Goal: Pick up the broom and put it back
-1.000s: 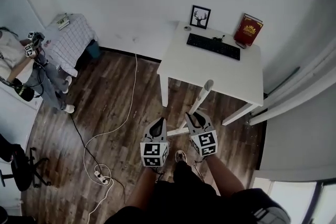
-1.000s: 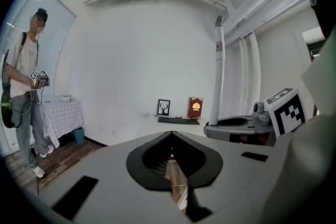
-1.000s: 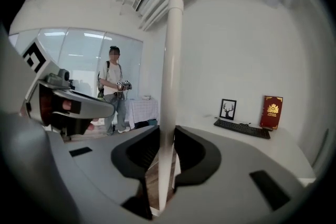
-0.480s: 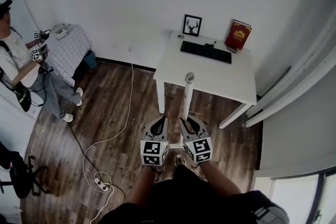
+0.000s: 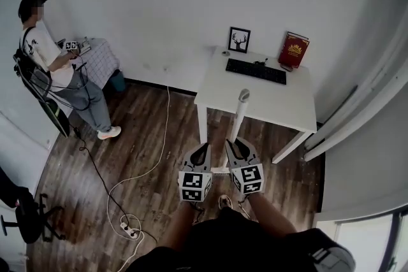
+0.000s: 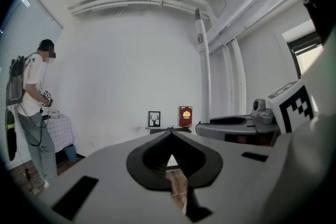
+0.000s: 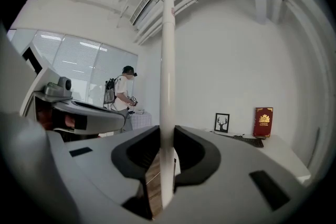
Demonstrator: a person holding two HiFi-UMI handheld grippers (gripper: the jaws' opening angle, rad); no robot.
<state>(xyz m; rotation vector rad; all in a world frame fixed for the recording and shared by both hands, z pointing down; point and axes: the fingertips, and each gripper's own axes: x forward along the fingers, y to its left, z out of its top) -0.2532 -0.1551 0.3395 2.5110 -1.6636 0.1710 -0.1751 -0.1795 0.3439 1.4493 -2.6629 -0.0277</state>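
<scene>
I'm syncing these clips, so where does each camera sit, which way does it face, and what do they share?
Head view: on the person's head, looking steeply down at floor and desk; forearms, left gripper and right gripper show.
Left gripper view: on the left gripper, facing level toward the desk; its shut, empty jaws show.
Right gripper view: on the right gripper, facing likewise; its jaws clamp the upright broom handle.
Shared: framed deer picture and red book, in all three.
</scene>
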